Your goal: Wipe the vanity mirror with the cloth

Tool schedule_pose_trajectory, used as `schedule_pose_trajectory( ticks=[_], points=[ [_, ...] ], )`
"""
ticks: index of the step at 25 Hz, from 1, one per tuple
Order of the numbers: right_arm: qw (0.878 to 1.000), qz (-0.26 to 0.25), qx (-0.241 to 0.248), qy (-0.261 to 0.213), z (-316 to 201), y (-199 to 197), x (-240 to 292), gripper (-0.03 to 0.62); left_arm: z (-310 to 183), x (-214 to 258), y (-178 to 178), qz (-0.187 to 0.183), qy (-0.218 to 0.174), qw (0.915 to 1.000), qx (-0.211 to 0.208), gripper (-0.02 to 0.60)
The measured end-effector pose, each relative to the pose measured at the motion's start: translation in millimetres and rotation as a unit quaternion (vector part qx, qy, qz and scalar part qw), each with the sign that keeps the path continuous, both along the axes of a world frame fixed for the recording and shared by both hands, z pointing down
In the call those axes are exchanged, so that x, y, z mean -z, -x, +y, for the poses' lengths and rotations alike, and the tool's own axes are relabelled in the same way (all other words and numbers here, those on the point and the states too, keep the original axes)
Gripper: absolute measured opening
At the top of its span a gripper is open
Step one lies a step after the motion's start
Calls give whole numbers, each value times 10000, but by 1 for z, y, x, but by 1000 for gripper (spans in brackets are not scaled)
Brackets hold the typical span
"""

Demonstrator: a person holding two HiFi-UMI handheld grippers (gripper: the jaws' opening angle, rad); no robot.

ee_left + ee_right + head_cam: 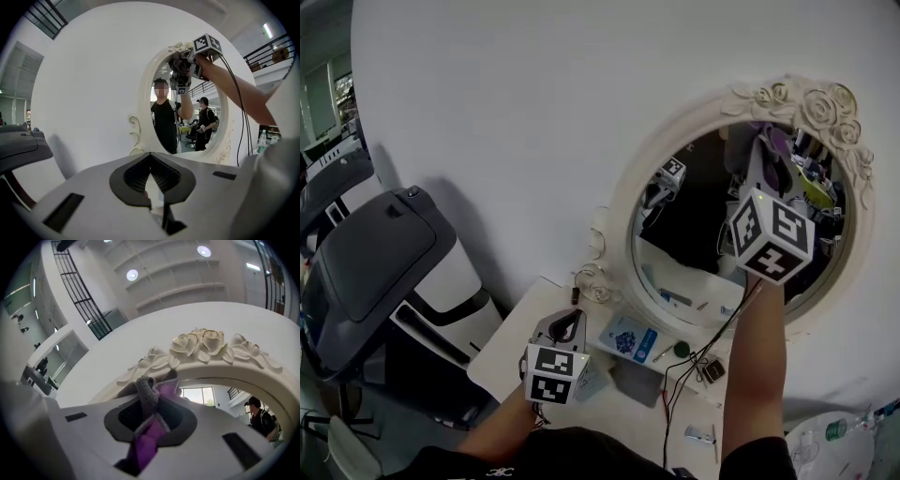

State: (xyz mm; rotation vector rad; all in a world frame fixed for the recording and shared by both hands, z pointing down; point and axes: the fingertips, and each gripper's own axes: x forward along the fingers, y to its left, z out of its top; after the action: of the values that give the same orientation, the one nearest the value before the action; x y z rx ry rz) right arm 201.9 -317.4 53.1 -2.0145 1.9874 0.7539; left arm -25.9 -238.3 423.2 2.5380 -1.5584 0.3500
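Observation:
An oval vanity mirror (694,234) in a white frame carved with roses (811,103) leans against the white wall at the back of a small table. My right gripper (769,164) is raised to the glass at its upper right and is shut on a grey and purple cloth (775,145). In the right gripper view the cloth (152,397) bunches between the jaws just under the rose carving (206,345). My left gripper (565,325) hovers low over the table's left part, shut and empty. From the left gripper view the mirror (211,93) and the cloth (178,61) pressed on it show.
A white table (511,342) carries a blue packet (630,339), a dark pouch, black cables (694,370) and small items below the mirror. A grey and white machine (384,253) stands left of the table. The mirror reflects people in the room.

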Motion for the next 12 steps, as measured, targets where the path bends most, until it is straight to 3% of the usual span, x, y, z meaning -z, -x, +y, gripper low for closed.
schedule_pose_trajectory(
  ticks=[5,12],
  points=[
    [9981,501,-314,192,-10,16,-7,52,-10,-10,14,-69,135,9998,146,6],
    [9915,1181,-350,411,-25,51,-35,54,-14,-11,-3,-154,94,9998,-57,6]
  ],
)
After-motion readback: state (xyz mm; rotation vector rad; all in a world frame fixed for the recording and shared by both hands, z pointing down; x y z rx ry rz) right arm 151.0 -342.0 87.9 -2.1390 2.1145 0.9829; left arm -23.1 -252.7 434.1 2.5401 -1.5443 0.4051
